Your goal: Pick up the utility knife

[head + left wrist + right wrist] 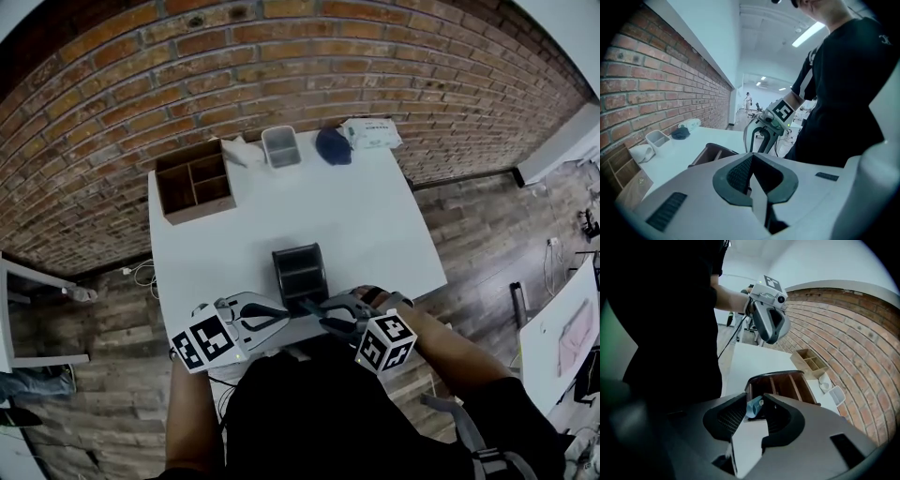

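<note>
White table, brick wall behind. Right gripper, 6 o'clock, clenches pale-blue utility knife; left gripper closed, empty.

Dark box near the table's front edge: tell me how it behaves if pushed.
The dark box looks rigid, with dividers, so it would probably slide whole, not flex. Its broad base makes tipping unlikely. It sits near the table edge; a push that way might drop it.
</note>
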`<state>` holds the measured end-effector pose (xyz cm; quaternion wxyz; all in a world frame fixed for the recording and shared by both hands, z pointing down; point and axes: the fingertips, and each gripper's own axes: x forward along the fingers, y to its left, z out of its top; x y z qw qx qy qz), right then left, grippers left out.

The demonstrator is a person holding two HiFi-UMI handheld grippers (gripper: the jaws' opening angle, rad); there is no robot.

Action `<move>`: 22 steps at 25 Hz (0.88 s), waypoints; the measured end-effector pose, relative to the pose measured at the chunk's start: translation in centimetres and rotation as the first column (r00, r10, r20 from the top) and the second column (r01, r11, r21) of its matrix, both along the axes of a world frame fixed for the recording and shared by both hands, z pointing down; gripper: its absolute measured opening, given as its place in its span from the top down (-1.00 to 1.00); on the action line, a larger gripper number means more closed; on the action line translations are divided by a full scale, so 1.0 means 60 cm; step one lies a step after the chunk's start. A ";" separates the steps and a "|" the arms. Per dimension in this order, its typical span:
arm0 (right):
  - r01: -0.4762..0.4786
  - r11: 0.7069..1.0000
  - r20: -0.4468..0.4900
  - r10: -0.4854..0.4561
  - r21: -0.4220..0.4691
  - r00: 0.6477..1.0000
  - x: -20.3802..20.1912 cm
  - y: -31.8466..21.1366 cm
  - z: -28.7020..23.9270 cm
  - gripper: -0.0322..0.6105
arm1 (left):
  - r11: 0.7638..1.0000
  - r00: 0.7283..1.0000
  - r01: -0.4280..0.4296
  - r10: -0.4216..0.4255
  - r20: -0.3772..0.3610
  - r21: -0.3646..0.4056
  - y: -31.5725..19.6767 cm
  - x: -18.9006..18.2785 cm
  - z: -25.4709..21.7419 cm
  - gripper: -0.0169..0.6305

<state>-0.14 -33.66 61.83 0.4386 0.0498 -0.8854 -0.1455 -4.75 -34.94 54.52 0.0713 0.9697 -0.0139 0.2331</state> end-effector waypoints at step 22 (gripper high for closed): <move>-0.103 0.995 -0.035 0.103 0.009 0.994 -0.008 -0.010 0.002 0.69 | 1.000 0.997 -0.017 0.017 0.072 -0.006 0.000 -0.012 0.031 0.96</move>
